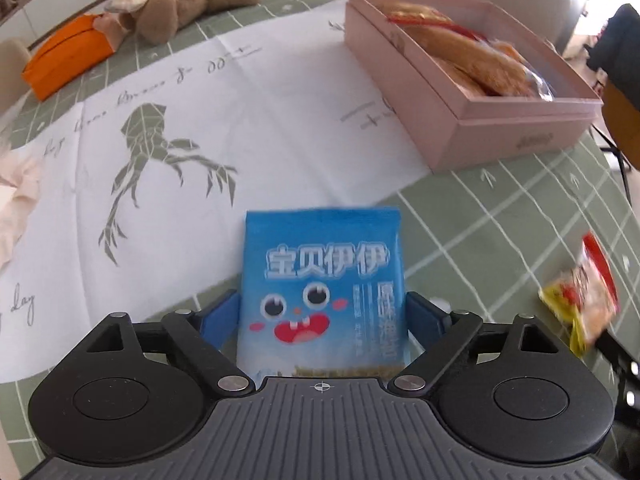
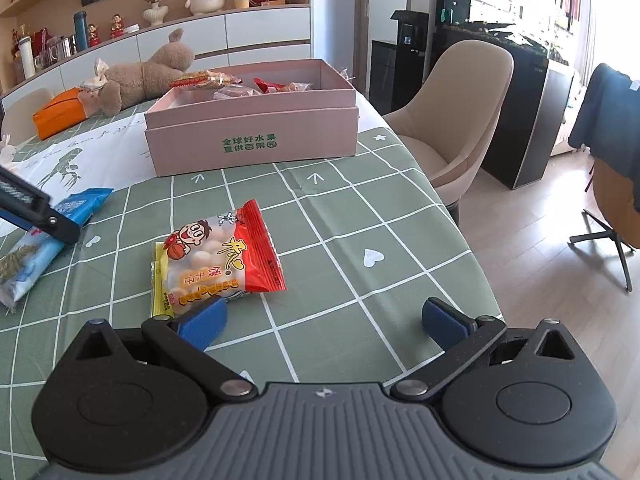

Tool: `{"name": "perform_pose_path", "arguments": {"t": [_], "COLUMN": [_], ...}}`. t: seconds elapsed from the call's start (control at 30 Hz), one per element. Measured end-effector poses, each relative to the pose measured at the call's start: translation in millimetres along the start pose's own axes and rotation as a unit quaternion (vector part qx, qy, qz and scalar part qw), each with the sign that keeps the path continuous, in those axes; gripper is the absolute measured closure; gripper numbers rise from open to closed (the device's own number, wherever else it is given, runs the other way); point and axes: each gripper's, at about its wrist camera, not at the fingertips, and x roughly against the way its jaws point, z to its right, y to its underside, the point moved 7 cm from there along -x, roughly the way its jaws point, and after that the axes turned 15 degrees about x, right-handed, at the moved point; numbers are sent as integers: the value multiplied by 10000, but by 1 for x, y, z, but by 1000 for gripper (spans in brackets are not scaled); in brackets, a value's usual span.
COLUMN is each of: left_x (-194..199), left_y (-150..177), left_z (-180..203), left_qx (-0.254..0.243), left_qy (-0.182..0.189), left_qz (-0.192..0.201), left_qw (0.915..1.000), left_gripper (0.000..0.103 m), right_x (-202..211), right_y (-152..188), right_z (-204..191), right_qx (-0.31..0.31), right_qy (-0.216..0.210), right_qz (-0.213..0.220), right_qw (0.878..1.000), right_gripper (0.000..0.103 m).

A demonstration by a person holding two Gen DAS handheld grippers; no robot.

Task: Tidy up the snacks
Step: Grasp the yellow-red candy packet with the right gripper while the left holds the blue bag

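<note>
Now the left gripper is straddling the blue packet lying on the tabletop, jaws spread wide, not pinching it. Meanwhile the right gripper is hovering open-jawed beside the red packet, both snacks probably bound for the pink box.

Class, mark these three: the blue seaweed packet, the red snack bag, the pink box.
blue seaweed packet (image 1: 320, 292), left wrist view, cartoon face.
red snack bag (image 2: 224, 256), right wrist view, its middle.
pink box (image 2: 252, 140), right wrist view, front wall.
</note>
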Motion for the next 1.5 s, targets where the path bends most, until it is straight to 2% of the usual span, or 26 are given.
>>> {"name": "perform_pose_path", "arguments": {"t": [0.17,0.27,0.4,0.6,0.77,0.83,0.93,1.1,1.17,1.27,1.37,1.4,1.47,1.5], "left_x": [2,6,19,38,44,45,46,38,34,33,38,40,43,44], "left_y": [-1,4,28,73,85,87,87,68,63,69,80,82,84,84], "left_z": [7,9,10,6,-2,-6,-10,-11,-7,0,1,0,-4,-6], "left_qx": [-24,18,13,-353,-366,-345,-250,281,163,-295,-616,-574,-391,-301], "left_qy": [191,532,803,620,590,611,652,862,763,630,577,633,740,778], "left_qz": [-45,-168,-354,-225,-204,-227,-320,-423,-398,-456,-386,-378,-363,-370], "left_qw": [9998,9984,9961,9972,9974,9973,9970,9950,9962,9965,9957,9956,9958,9958], "left_gripper": [14,15,17,16,13,13,13,8,8,8,13,13,14,14], "right_x": [1,1,0,-3,-8,-14,-27,-39,-39,-38,-40,-41,-38,-35], "right_y": [1,1,-2,-12,-27,-36,-48,-56,-55,-53,-55,-56,-62,-64], "right_z": [0,0,0,-19,-56,-66,-66,-55,-53,-52,-51,-52,-55,-57], "right_qx": [-4,-4,55,339,904,992,866,582,623,707,741,783,900,979], "right_qy": [5,3,-121,-542,-1089,-1181,-1099,-999,-990,-965,-973,-980,-1082,-1159], "right_qz": [8,-3,-157,-517,-613,-617,-654,-716,-724,-690,-626,-601,-534,-542], "right_qw": [10000,10000,9998,9966,9880,9861,9880,9907,9905,9904,9905,9903,9886,9869], "right_gripper": [0,0,0,0,0,0,0,0,0,0,0,2,17,30]}}
